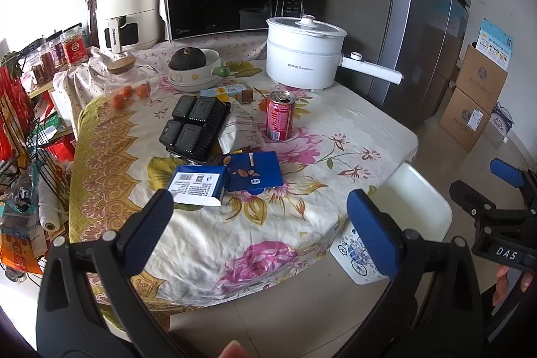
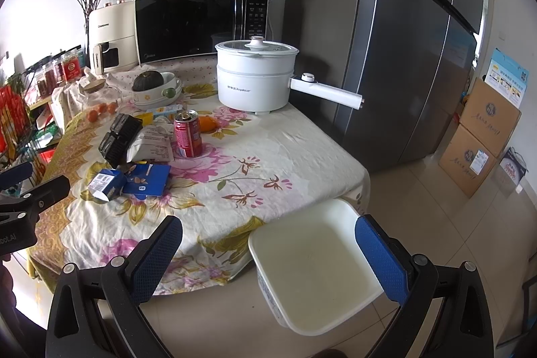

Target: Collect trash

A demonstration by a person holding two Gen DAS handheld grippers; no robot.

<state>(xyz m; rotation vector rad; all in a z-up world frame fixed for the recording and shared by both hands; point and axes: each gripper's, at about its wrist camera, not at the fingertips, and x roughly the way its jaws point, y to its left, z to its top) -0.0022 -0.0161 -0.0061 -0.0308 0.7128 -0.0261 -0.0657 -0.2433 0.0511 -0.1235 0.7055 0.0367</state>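
1. Landmark: red drink can (image 1: pixel 280 115), upright on the floral tablecloth (image 1: pixel 335 136), tab end opened.
2. Just left of the can, touching or nearly so: a crumpled pale paper bag (image 1: pixel 240 130). Left of that bag: a black plastic four-cell tray (image 1: pixel 193 126), tilted.
3. In front of the can, towards the cameras: a flat blue packet (image 1: pixel 256 171) and, at its left edge, a blue and white carton (image 1: pixel 198 185) with one end flap open.
4. Behind the can: a yellow and blue carton (image 1: pixel 231 91) lying flat; further back and to the right, a white electric pot (image 1: pixel 303 54) with lid on.
5. White square bin (image 2: pixel 315 260) stands on the floor, well in front of and right of the can, against the table corner; interior looks bare.
6. Left gripper (image 1: pixel 260 232): jaws apart, holding nothing, above the table's near edge.
7. Right gripper (image 2: pixel 268 260): jaws apart, holding nothing, above the bin's left rim.
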